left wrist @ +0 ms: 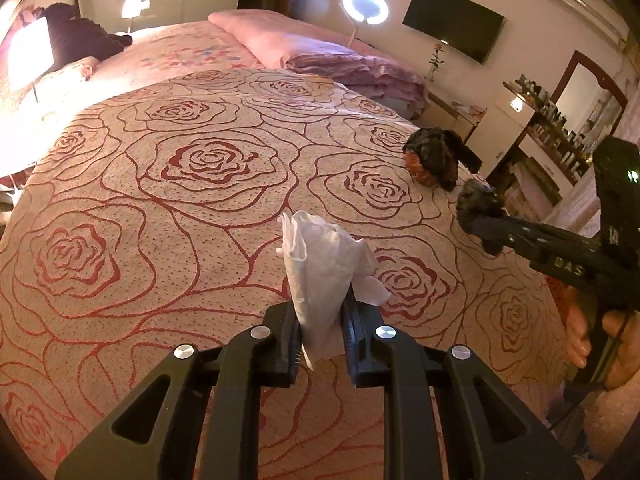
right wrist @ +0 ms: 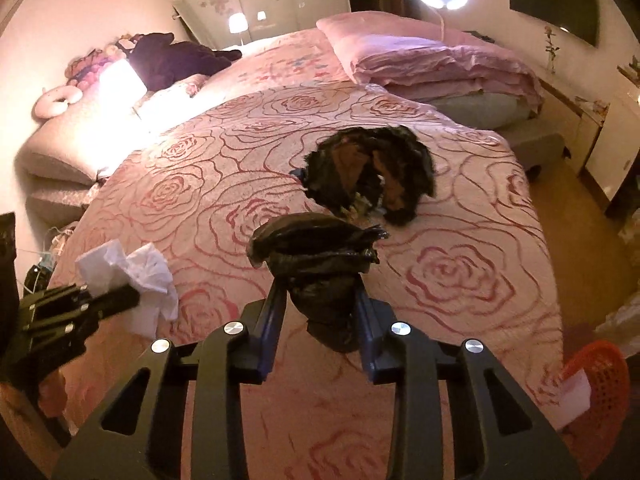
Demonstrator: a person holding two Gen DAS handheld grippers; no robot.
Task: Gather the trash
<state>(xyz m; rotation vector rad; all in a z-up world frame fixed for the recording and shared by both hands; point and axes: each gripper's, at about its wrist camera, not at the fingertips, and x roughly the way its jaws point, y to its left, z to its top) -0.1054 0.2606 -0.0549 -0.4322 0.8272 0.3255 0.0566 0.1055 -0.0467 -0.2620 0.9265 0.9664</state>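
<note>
My left gripper (left wrist: 322, 312) is shut on a crumpled white tissue (left wrist: 320, 264) that sticks up above the rose-patterned bedspread (left wrist: 180, 208). In the right wrist view the same tissue (right wrist: 132, 268) shows at the left, in the left gripper (right wrist: 120, 298). My right gripper (right wrist: 322, 304) is shut on a scrunched piece of black plastic bag (right wrist: 316, 256); the left wrist view has it at the right edge, as a black wad (left wrist: 480, 216) at the fingertips. An open black trash bag (right wrist: 368, 176) with scraps inside lies on the bed just beyond the right gripper, also visible as the bag (left wrist: 434, 158).
Folded pink quilts (right wrist: 432, 60) lie at the far side of the bed. An orange plastic basket (right wrist: 596, 380) stands on the floor at the lower right. A dresser with bottles (left wrist: 552, 128) and a wall television (left wrist: 452, 22) line the right wall. A dark plush toy (right wrist: 172, 58) rests by the pillows.
</note>
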